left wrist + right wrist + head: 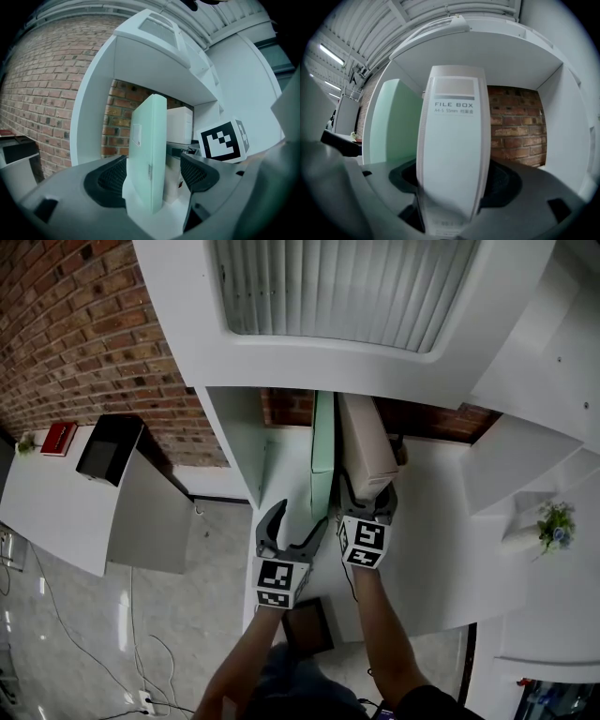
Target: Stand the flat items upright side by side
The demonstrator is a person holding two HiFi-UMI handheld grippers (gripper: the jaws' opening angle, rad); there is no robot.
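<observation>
Reaching level into the shelf, we note left gripper wide astride the upright green file box, right gripper spread around the white file box.

On the shelf the left file box stands beside, perhaps touching, the right file box.

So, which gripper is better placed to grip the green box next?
The left gripper: its open jaws straddle the upright green box. The right gripper has the white file box between its jaws instead.
</observation>
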